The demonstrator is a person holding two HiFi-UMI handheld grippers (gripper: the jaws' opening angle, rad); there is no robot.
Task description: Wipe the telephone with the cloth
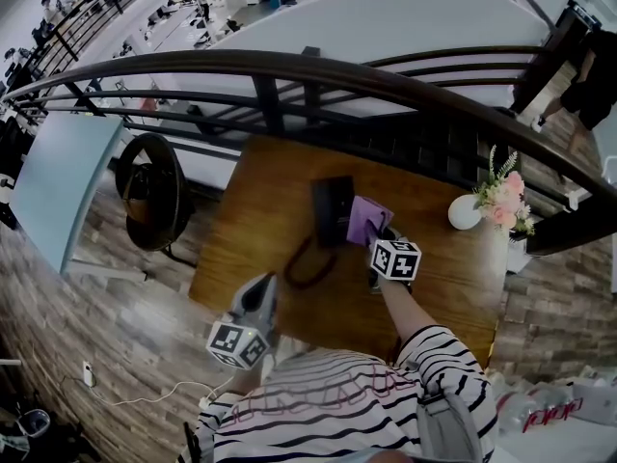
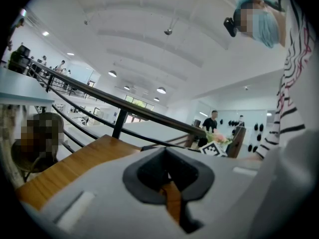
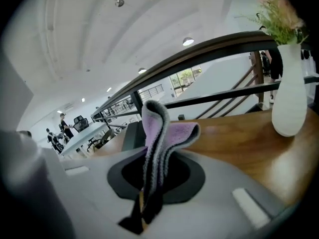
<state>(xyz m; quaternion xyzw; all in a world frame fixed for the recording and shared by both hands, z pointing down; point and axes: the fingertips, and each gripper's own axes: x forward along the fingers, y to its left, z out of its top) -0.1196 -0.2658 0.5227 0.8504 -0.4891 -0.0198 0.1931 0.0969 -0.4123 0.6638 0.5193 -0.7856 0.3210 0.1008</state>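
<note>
Bare wood lies wide open down the left of the table [image 1: 241,220]. The centre's blocked: telephone [image 1: 333,210], cloth [image 1: 366,220] touching it, cord loop [image 1: 307,263] just below. Vase [image 1: 465,212] guards the right edge, and the railing [image 1: 289,66] walls off the top.

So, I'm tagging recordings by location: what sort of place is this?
Probably a mezzanine in an open-plan office: a wooden table stands against a dark railing, which overlooks rows of desks on a floor below.

Brightly lit from overhead; edges bend, foreground seems blurred.
</note>
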